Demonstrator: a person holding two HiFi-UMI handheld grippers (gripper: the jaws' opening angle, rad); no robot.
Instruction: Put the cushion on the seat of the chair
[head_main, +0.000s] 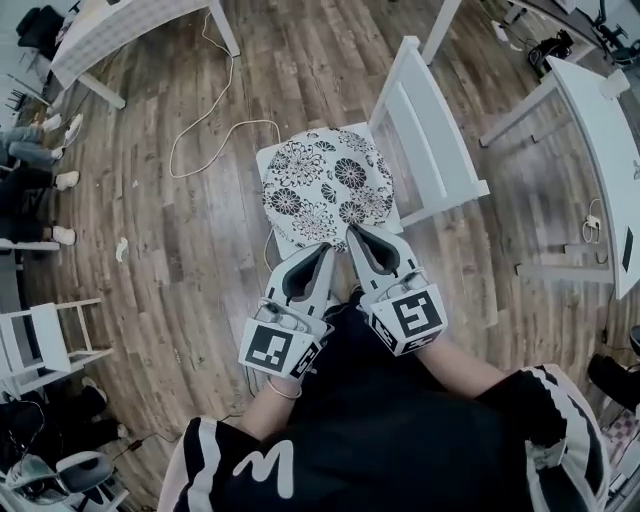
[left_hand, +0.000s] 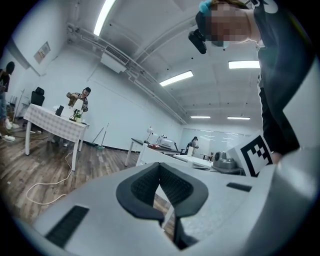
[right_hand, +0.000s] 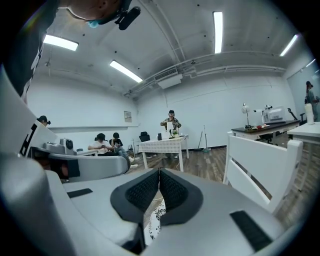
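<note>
The round black-and-white floral cushion (head_main: 325, 185) lies on the white chair's seat (head_main: 268, 160) and overlaps its edges; the slatted back (head_main: 425, 140) stands to the right. Both grippers hover side by side at the cushion's near rim. My left gripper (head_main: 326, 250) is shut, its pads meeting at the tips (left_hand: 160, 167) with nothing between them. My right gripper (head_main: 353, 232) is shut too; its own view shows the closed pads (right_hand: 159, 172) empty, with a strip of cushion (right_hand: 156, 220) below them and the chair back (right_hand: 260, 155) to the right.
A white cable (head_main: 215, 140) loops on the wooden floor left of the chair. White tables stand at the back left (head_main: 130, 30) and the right (head_main: 600, 130). A small white chair (head_main: 50, 340) and seated people (head_main: 30, 150) are at the left.
</note>
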